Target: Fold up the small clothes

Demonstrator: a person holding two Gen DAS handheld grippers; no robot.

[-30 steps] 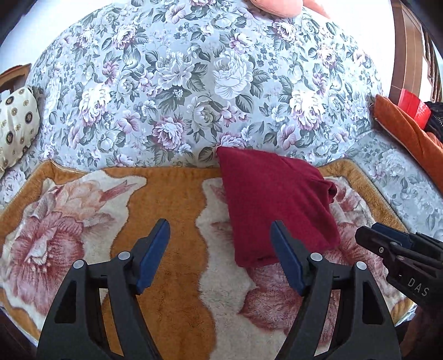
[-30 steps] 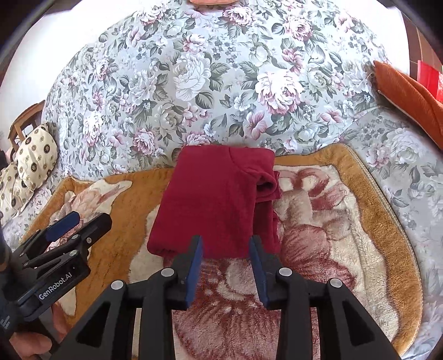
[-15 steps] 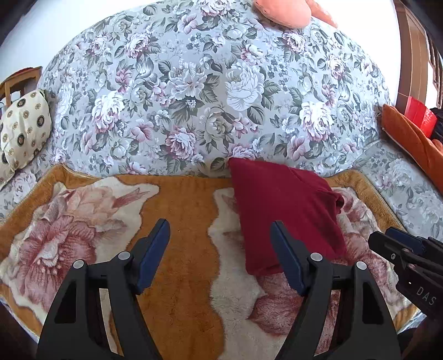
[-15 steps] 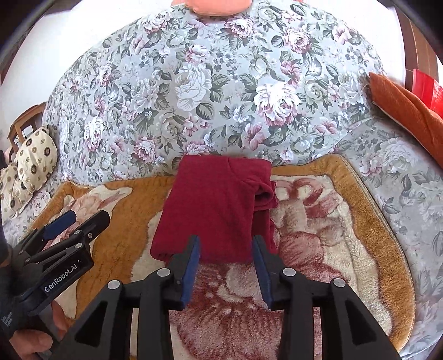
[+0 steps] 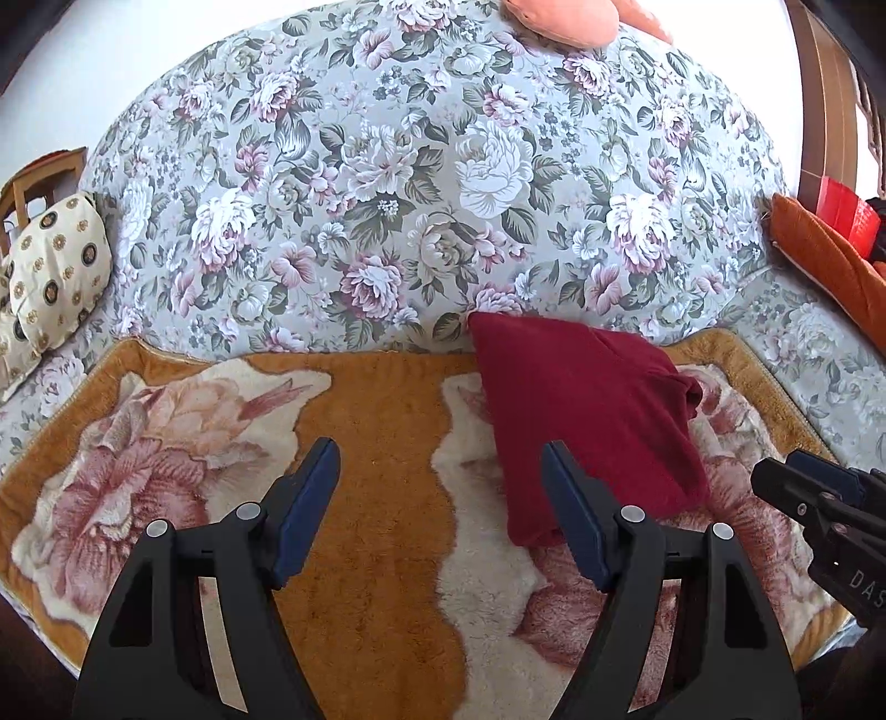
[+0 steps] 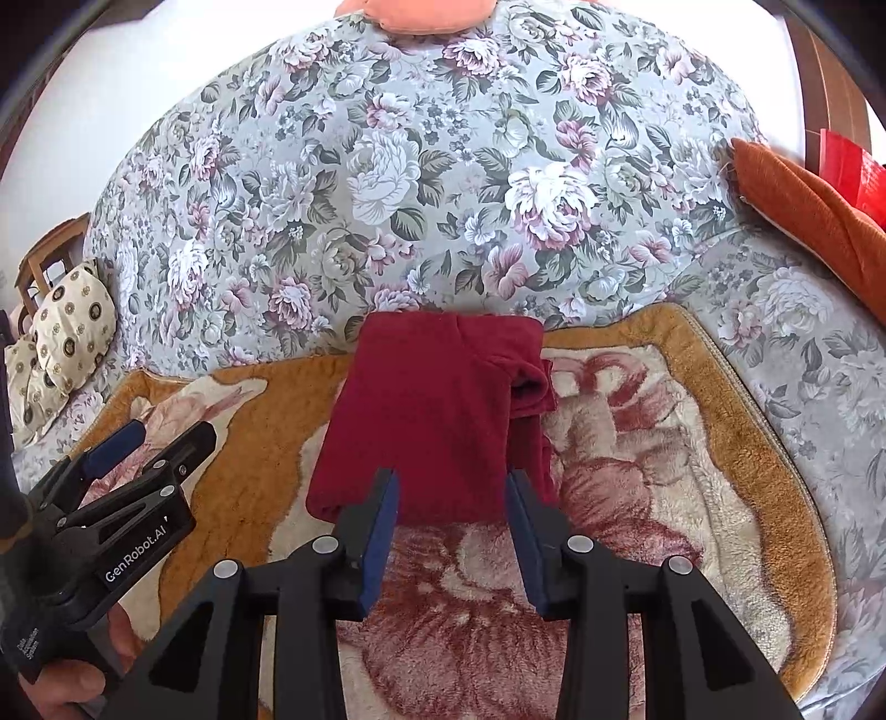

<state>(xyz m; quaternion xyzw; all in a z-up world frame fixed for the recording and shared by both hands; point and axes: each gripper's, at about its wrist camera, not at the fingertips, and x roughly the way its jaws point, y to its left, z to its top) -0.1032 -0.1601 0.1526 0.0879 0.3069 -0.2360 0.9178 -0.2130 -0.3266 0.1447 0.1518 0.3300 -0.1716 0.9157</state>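
We are holding the left tool (image 5: 440, 515) with its jaws standing wide and nothing between its blue pads (image 5: 307, 512); under it is lying only the plush orange blanket (image 5: 382, 443) with its big rose pattern. The right tool (image 6: 449, 523) is standing with its jaws about half apart and gripping nothing; the near hem of the folded dark red garment (image 6: 432, 421) is showing in the gap between its fingers (image 6: 382, 526), which are not pressing the cloth. From the left tool, that garment (image 5: 581, 426) is lying ahead and to the right, flat on the blanket, and the right tool's tip (image 5: 803, 498) is poking in at the far right edge. From the right tool, the left tool (image 6: 138, 459) is sitting low on the left, with a hand (image 6: 72, 681) under it.

The garment is folded into a tall narrow shape, a rolled sleeve bulging at its right side, its far edge touching the floral sofa back (image 6: 443, 183). Further off, a cream patterned cushion (image 6: 72, 327) is resting at the left, an orange cushion (image 6: 803, 216) at the right, and a peach one (image 5: 559, 19) on top of the sofa back.
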